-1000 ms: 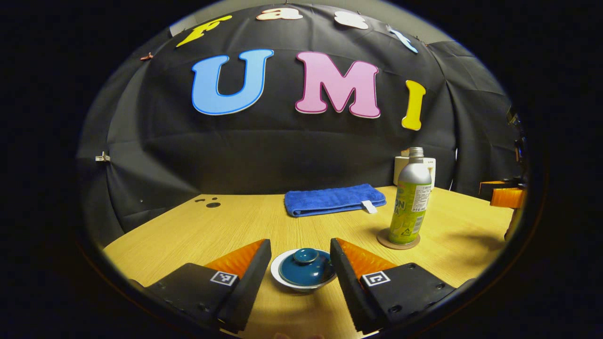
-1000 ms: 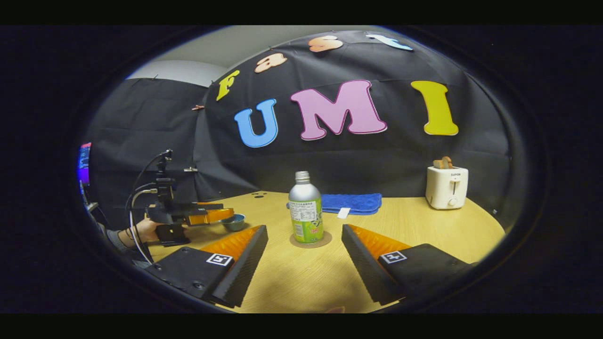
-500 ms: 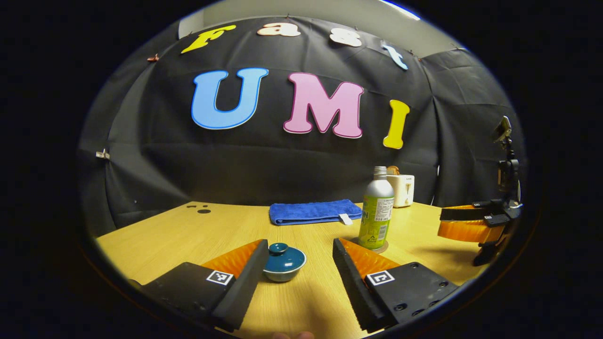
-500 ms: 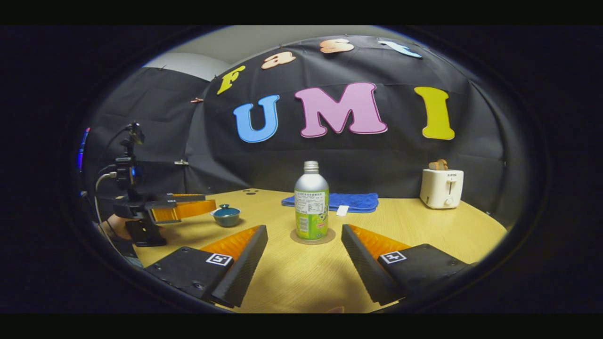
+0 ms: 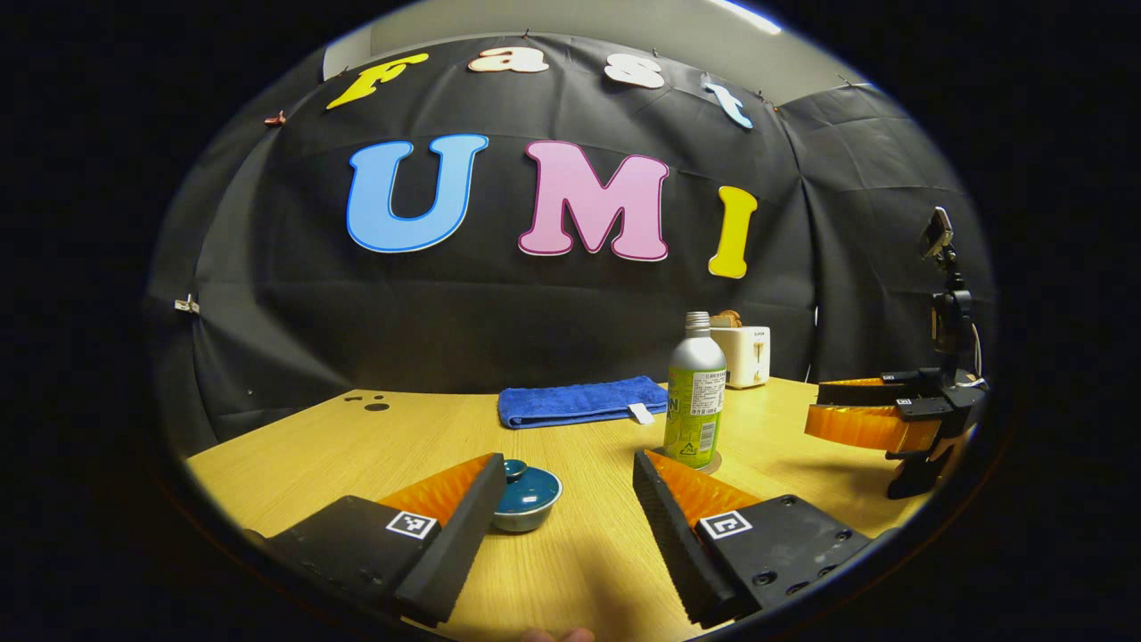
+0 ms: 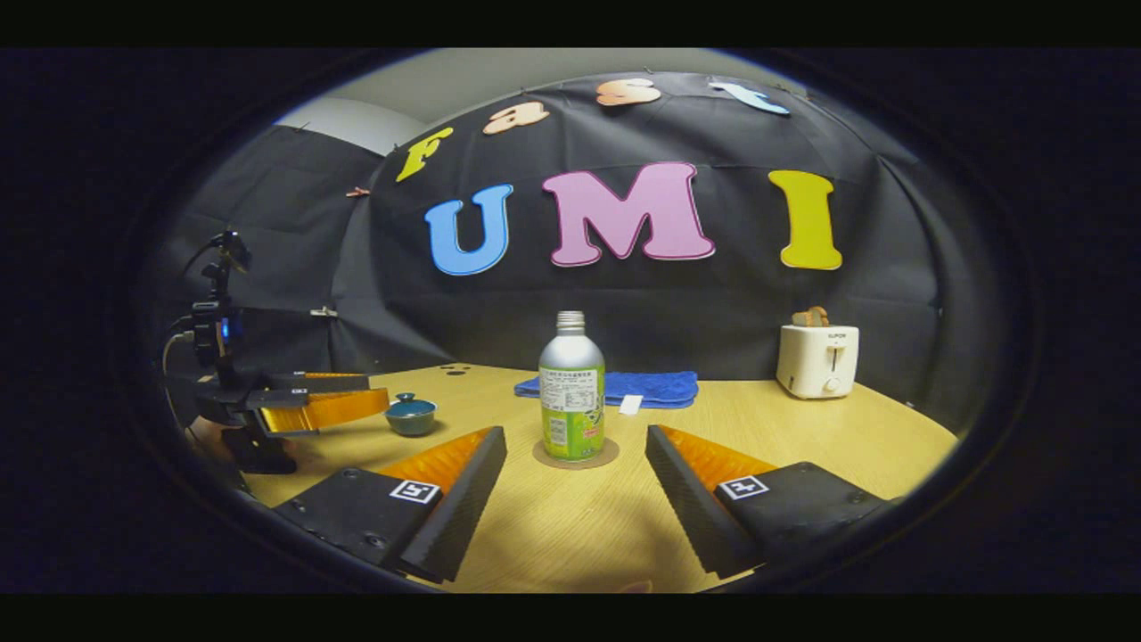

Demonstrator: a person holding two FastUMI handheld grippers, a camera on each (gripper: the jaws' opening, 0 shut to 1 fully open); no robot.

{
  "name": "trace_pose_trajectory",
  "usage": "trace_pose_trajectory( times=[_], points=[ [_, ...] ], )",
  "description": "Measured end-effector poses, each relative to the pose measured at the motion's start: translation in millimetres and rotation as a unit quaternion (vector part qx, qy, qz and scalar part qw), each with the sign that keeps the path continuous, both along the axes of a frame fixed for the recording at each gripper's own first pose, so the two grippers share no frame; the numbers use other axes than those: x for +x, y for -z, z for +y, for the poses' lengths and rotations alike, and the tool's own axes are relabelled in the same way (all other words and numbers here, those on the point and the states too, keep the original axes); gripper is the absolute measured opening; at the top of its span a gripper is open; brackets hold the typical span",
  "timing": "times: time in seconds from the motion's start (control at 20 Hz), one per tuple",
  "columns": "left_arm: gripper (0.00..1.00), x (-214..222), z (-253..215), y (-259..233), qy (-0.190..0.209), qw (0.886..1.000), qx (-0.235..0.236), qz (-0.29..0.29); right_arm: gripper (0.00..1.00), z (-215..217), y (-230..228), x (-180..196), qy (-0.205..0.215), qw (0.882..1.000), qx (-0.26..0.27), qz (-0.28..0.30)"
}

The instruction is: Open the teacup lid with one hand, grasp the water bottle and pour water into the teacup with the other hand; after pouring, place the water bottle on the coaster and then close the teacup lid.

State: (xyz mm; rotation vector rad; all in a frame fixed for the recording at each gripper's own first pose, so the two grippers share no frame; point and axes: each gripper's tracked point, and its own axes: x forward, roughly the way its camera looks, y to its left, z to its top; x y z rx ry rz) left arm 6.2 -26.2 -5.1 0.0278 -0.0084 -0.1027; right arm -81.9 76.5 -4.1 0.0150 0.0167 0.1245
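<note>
In the left gripper view, the left gripper (image 5: pixel 563 513) is wide open and holds nothing. The teacup (image 5: pixel 526 496) sits on the table (image 5: pixel 294 441) near its front edge, just beside the left finger and not in the middle of the gap. The lid (image 5: pixel 524 481) is on the cup. The water bottle (image 5: pixel 695 403) stands on the coaster (image 5: pixel 711 464), closer to the middle of the table. A blue towel (image 5: pixel 579 401) lies near the back edge, and a toaster (image 5: pixel 742 355) stands by the back right corner. The right gripper (image 5: pixel 860 412) shows near the right edge.

In the right gripper view, the right gripper (image 6: pixel 575 489) is wide open too, with nothing in it. The bottle (image 6: pixel 571 387) stands straight ahead, lined up with the gap between its fingers. The teacup (image 6: pixel 411 415) sits far to the left, just in front of the left gripper (image 6: pixel 334 397).

I think the lid comes first. The left gripper should slide a little to its left so the small knob on top sits in the middle of the gap. Then it can go down, close softly on the knob and lift straight up, so the cup does not tip
</note>
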Motion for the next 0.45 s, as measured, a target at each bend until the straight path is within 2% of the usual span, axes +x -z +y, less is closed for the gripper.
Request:
trace_pose_trajectory(
  times=[0.45],
  points=[
    [0.92, -0.4, -0.5, 0.7, 0.0, 1.0, 0.0, 0.0, 0.98, 1.9, 0.3, -0.9, -0.004, 1.0, 0.0, 0.0]
  ],
)
